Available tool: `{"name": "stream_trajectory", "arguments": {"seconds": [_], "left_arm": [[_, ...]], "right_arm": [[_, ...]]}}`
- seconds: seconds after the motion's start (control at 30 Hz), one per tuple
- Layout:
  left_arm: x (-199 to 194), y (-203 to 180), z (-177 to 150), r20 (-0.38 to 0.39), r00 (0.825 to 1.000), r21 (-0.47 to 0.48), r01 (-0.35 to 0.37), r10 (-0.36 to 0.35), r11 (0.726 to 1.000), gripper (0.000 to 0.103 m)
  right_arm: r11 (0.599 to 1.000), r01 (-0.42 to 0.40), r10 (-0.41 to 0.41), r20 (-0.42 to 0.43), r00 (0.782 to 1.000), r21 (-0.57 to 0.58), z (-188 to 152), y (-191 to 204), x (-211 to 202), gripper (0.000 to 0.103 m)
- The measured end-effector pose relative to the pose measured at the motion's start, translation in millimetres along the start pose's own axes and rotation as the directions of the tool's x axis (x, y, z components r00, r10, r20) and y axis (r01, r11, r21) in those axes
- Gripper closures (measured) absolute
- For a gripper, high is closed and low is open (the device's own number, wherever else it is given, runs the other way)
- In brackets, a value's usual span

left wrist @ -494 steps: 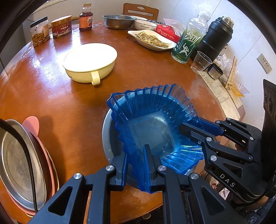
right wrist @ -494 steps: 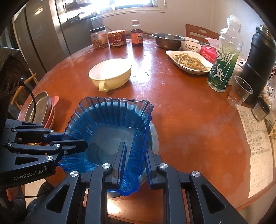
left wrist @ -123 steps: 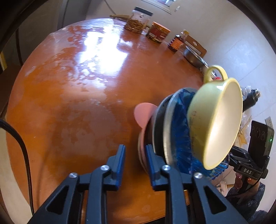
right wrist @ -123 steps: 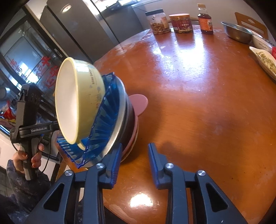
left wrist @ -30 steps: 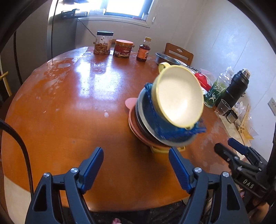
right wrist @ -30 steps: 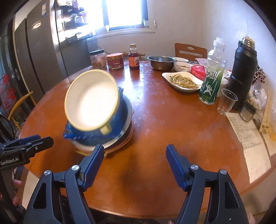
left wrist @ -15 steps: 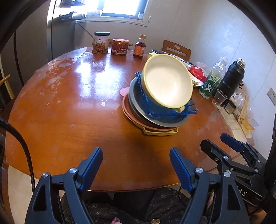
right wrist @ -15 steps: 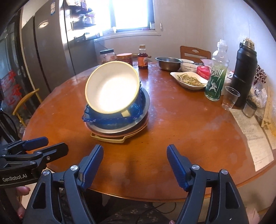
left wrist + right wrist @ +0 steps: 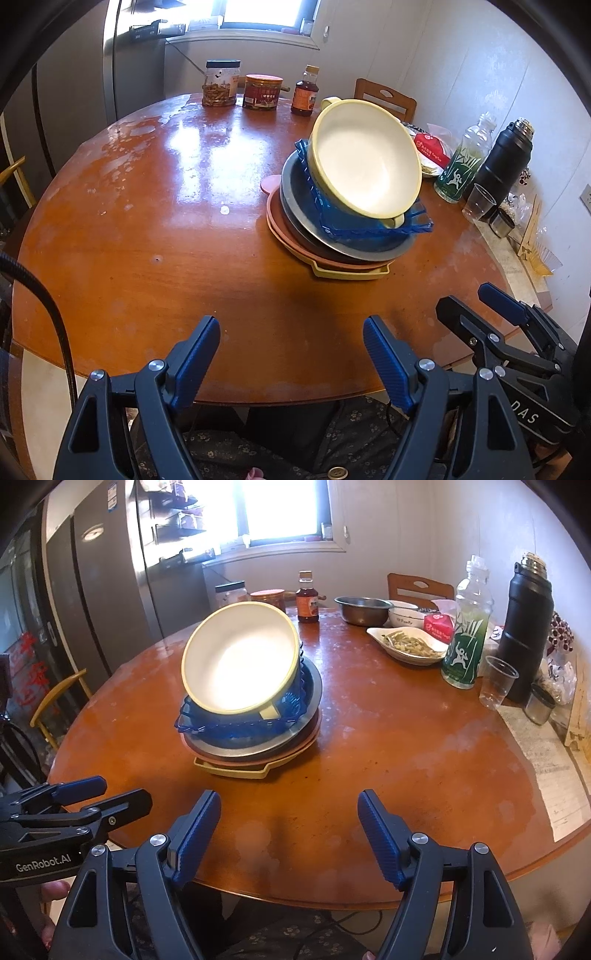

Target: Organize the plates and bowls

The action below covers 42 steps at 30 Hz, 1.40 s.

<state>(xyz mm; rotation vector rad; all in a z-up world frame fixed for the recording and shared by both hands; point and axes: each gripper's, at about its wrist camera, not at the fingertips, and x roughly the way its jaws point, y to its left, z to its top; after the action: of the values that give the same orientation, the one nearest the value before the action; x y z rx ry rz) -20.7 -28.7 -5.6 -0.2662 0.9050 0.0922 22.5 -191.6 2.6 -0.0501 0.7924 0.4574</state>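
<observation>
The dishes are stacked near the middle of the round wooden table [image 9: 147, 229]: a yellow handled bowl [image 9: 365, 168] is tilted atop a blue fluted dish [image 9: 369, 225], a steel plate [image 9: 369, 249], and pink and yellow plates. The left gripper [image 9: 291, 354] and right gripper [image 9: 288, 823] are held wide and empty at the near edge. Stacking seems done; levelling the bowl may be called for next

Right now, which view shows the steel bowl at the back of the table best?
The right wrist view: the steel bowl sits in the open beside the white bowl. In the left wrist view it cannot be seen, hidden behind the tilted yellow bowl on the stack.
</observation>
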Motion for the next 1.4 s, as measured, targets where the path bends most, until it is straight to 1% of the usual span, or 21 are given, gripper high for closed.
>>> {"name": "stream_trajectory", "arguments": {"seconds": [1.03, 1.4], "left_arm": [[1.5, -0.2, -1.0, -0.005, 1.0, 0.008, -0.017, 0.017, 1.0, 0.024], [5.6, 0.1, 2.8, -0.02, 0.999, 0.014, -0.027, 0.027, 1.0, 0.024]], "right_arm": [[1.0, -0.007, 0.007, -0.014, 1.0, -0.009, -4.7, 0.9, 2.6, 0.025], [1.0, -0.002, 0.002, -0.024, 1.0, -0.009, -2.9, -2.4, 7.1, 0.025]]}}
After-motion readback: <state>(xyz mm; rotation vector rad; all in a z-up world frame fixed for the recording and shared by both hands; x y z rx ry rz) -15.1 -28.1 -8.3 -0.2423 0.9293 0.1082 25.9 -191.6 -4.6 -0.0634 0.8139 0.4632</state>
